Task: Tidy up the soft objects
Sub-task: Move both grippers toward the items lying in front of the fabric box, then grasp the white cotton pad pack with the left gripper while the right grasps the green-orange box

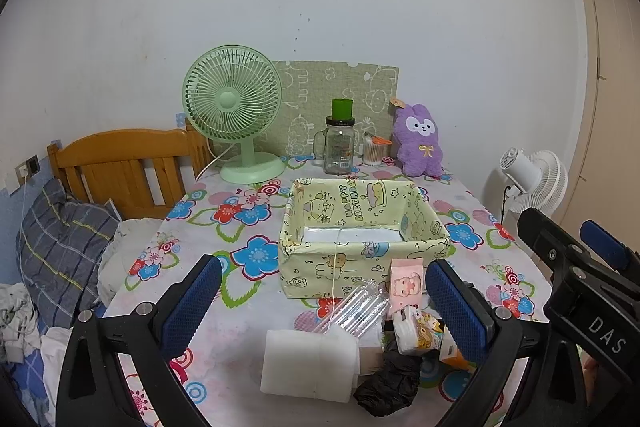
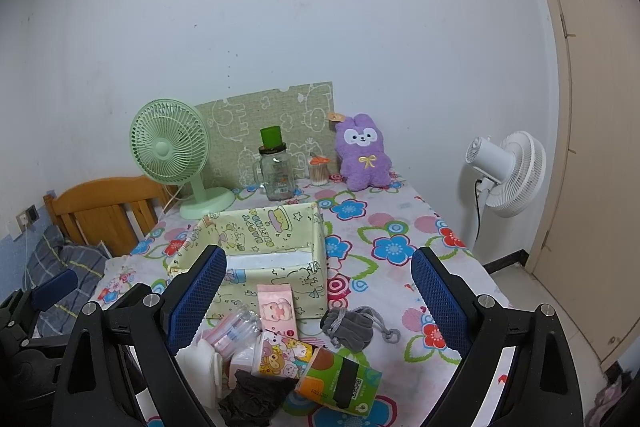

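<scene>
A yellow cartoon-print fabric box [image 1: 360, 215] [image 2: 256, 239] stands open in the middle of the floral table, holding only a flat white liner. In front of it lies a pile: white tissue pack [image 1: 310, 367], clear plastic pack [image 1: 356, 309] [image 2: 236, 331], pink tissue pack [image 1: 406, 281] [image 2: 276, 307], cartoon tissue pack [image 2: 280, 355], crumpled black bag [image 1: 390, 383] [image 2: 252, 401], green-orange tissue pack [image 2: 340, 381] and a grey drawstring pouch [image 2: 350, 323]. My left gripper [image 1: 324, 311] hangs open over the pile. My right gripper [image 2: 320, 303] is open too, above the pile, holding nothing.
At the back of the table [image 1: 224, 267] stand a green desk fan [image 1: 234, 107] [image 2: 172, 151], a glass jar [image 1: 339, 147] with a green cup on top, a cotton-swab holder [image 1: 374, 151] and a purple plush bunny [image 1: 420, 139] [image 2: 362, 151]. A white fan [image 2: 508, 175] stands right; a bed [image 1: 64, 227] lies left.
</scene>
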Tool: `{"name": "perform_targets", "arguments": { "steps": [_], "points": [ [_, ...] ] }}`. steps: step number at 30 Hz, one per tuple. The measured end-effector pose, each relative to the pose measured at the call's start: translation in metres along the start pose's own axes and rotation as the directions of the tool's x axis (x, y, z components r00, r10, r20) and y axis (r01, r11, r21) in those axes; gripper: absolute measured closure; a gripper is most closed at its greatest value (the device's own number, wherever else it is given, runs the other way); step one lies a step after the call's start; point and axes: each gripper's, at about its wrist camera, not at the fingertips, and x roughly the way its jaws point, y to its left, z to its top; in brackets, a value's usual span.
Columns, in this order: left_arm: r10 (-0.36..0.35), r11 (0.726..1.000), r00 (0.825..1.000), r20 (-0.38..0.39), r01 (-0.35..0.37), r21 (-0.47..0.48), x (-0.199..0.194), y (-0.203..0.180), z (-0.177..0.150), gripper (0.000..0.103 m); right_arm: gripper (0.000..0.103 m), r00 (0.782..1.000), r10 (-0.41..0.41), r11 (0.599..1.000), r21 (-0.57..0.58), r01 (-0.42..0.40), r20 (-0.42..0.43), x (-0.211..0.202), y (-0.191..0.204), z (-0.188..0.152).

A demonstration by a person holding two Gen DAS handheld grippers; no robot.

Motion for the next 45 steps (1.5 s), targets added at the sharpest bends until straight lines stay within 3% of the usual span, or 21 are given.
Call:
{"name": "perform_targets", "arguments": {
  "steps": [24, 45],
  "points": [
    [-0.023, 1.0, 0.999, -0.049, 0.022, -0.017, 0.014, 0.003, -0.023, 0.001, 0.008, 0.999, 0.023, 0.999, 0.025, -0.022, -0.04, 0.009, 0.0, -0.021],
    [-0.026, 1.0, 0.989, -0.144, 0.027, 0.003, 0.047, 0.001, -0.066, 0.002, 0.008, 0.985, 0.067, 0.998, 0.023, -0.064, -0.159, 0.038, 0.0, -0.069]
  ]
}}
